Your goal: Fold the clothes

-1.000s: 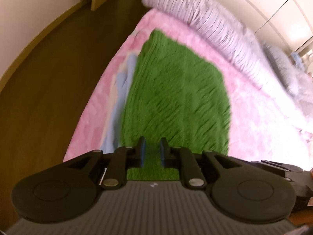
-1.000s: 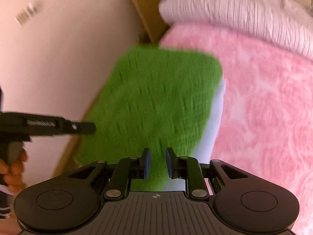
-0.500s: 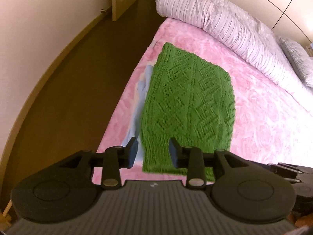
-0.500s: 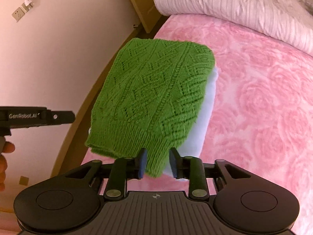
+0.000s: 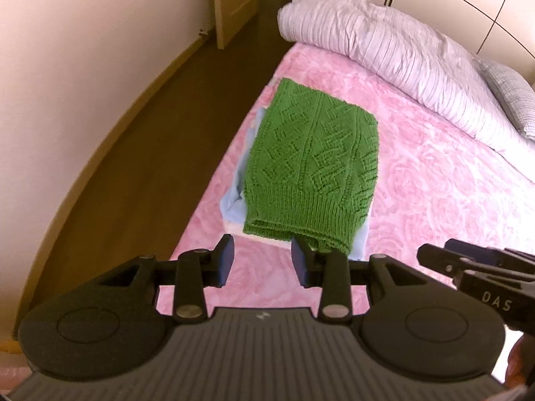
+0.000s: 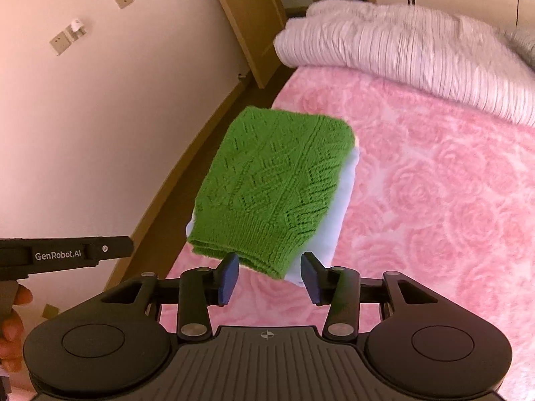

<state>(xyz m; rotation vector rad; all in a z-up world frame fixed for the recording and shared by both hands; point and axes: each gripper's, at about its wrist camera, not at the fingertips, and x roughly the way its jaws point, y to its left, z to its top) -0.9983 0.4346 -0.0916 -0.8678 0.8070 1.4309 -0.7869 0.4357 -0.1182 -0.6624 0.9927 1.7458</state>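
The green knitted sweater (image 5: 312, 170), folded into a neat block, lies on a folded pale blue cloth (image 5: 234, 205) near the pink bed's edge, and the left gripper (image 5: 262, 264) and right gripper (image 6: 269, 275) hang just before it, jaws apart, holding nothing.

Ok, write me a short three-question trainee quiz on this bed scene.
1. True or false: the left tool is clamped on the green sweater.
2. What lies directly under the sweater?
A. the striped duvet
B. a light blue garment
C. bare floor
3. Fill in: the right tool is ____.

Key: 1 false; 2 B; 3 open
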